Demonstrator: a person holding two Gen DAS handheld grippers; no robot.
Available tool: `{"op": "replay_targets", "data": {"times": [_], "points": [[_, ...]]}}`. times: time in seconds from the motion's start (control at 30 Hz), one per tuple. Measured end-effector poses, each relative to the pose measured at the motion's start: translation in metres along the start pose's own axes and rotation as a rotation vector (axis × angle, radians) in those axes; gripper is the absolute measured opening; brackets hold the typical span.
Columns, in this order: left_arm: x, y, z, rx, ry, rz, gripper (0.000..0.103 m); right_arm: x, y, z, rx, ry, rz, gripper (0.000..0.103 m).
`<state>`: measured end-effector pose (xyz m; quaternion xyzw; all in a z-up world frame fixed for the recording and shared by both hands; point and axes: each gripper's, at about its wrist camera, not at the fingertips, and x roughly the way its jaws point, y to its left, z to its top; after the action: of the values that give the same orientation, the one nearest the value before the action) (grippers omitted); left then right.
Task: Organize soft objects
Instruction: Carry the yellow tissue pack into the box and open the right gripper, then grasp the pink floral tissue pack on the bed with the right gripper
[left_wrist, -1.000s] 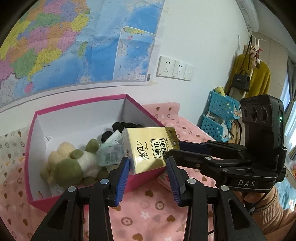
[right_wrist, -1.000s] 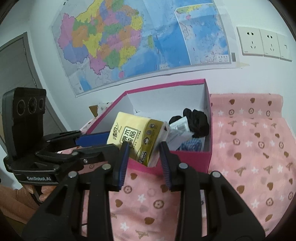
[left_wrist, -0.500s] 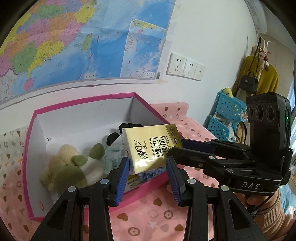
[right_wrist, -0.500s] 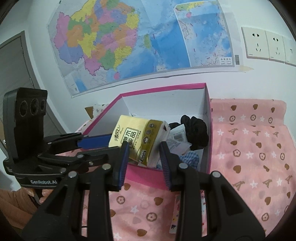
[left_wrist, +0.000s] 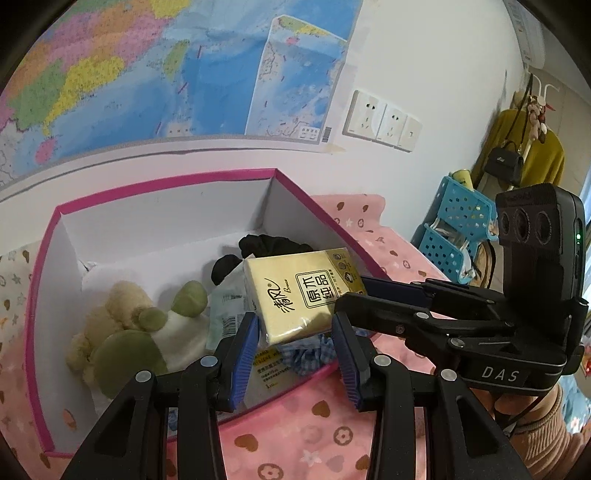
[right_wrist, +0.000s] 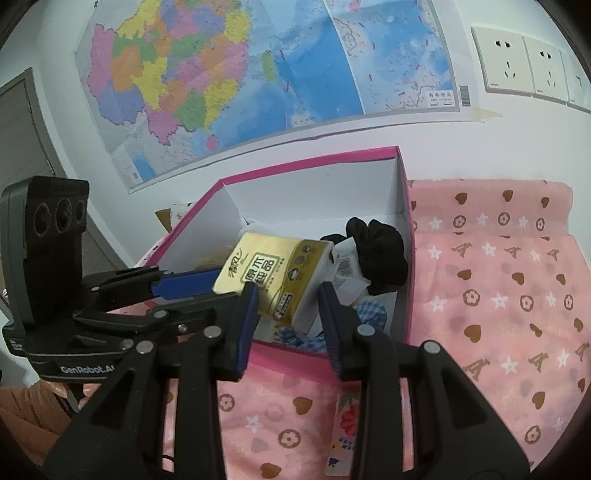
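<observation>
Holding the pack (left_wrist: 299, 299) from two sides, we had the left gripper (left_wrist: 293, 339) closed on its near end, blue pads (left_wrist: 242, 358) against both edges. The right gripper (right_wrist: 288, 317) looked clamped on the other end in the same way, though its right pad only just met the wrapper. The pack hung tilted above the front right corner of the box (left_wrist: 166, 181), over the checked cloth (left_wrist: 306, 354) and some paper packets, not yet resting on anything.

We judged the main risk to be the double hold itself. The pack was soft and its film slick, so if one hand led and the other lagged, it could twist, buckle or slide out of the weaker grip. If it were let go from this height and tilt, it could tip against the front wall and end up half out on the tablecloth (left_wrist: 314, 424).

Further in, the black cloth (left_wrist: 273, 245) and the plush (left_wrist: 125, 332) already filled much of the floor. Pressing the pack down there could leave it perched on top, or push the light box along the tablecloth.
</observation>
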<state>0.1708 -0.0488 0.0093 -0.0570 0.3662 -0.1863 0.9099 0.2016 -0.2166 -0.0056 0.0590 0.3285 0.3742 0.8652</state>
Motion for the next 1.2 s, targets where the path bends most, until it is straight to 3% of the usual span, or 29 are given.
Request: {"op": "replay_targets", "data": {"times": [0.33,0.67,0.87,0.97,1.07,1.2], "points": [[0.009,0.022,0.000,-0.079,0.019,0.078,0.044,0.007,0.000,0.000,-0.001,-0.002,-0.035,0.037],[-0.017,0.020,-0.008,-0.051,-0.055,0.094,0.051,-0.027,0.001,-0.012,-0.002,-0.064,-0.024,0.037],[-0.048,0.009,-0.018,0.008,-0.131,0.062,0.056,-0.062,-0.011,-0.033,0.023,-0.102,-0.041,0.043],[-0.061,0.005,-0.024,0.026,-0.158,0.029,0.058,-0.061,-0.029,-0.051,0.072,-0.051,-0.063,0.050],[-0.071,-0.001,-0.034,0.048,-0.168,-0.005,0.059,-0.043,-0.049,-0.074,0.133,0.048,-0.079,0.050],[-0.074,-0.007,-0.046,0.061,-0.143,-0.018,0.059,-0.025,-0.068,-0.093,0.183,0.116,-0.084,0.050]]}}
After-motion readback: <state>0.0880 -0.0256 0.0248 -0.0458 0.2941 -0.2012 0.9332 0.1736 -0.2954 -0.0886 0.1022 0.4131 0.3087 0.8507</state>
